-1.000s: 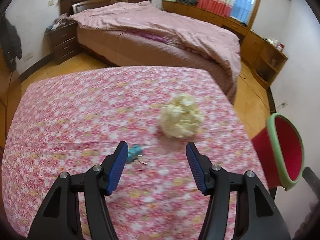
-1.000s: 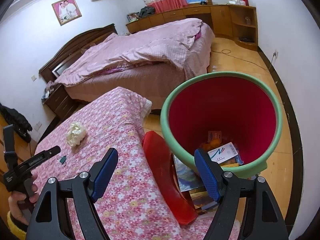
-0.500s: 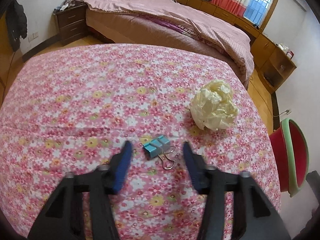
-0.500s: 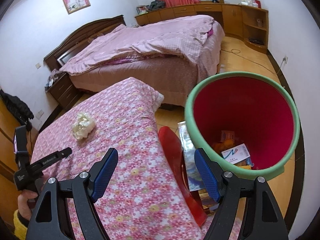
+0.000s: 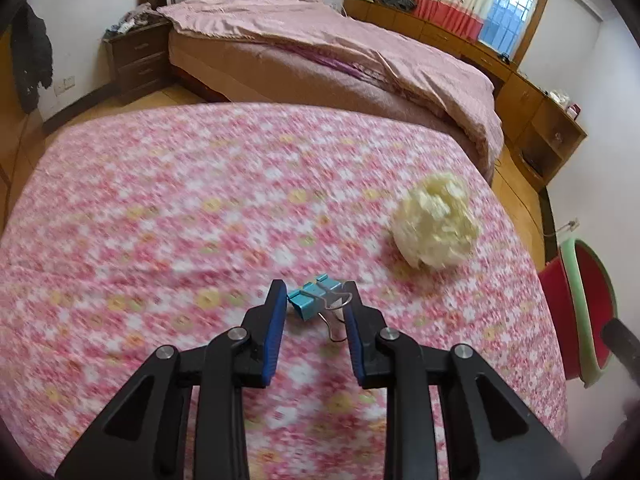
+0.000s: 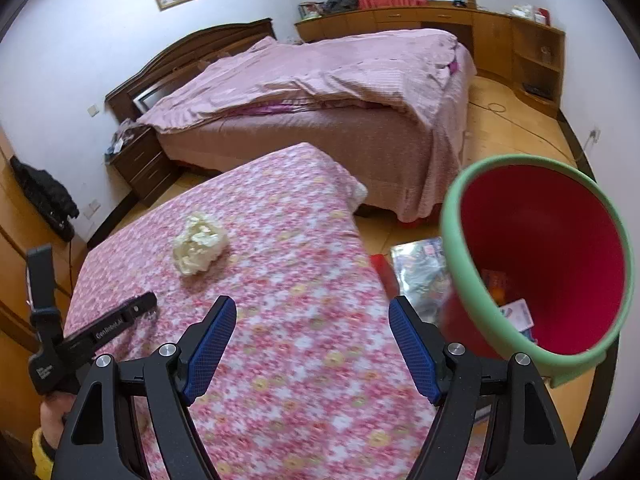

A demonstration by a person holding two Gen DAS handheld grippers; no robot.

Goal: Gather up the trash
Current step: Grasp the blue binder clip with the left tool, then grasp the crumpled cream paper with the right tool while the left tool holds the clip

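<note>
Left claw (image 5: pixel 316 300) closing round blue binder clip (image 5: pixel 314 300), not gripped yet: small, stiff, slippery; pinch body. Right claw (image 6: pixel 312 344) wide, empty.

A small blue binder clip (image 5: pixel 314 297) lies on its side near the front of the flowered cloth, wire handles toward the viewer. A crumpled yellowish paper ball (image 5: pixel 436 226) rests farther right.

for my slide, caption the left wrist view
Left hand-held gripper closing around a blue binder clip on the floral cloth.
</note>
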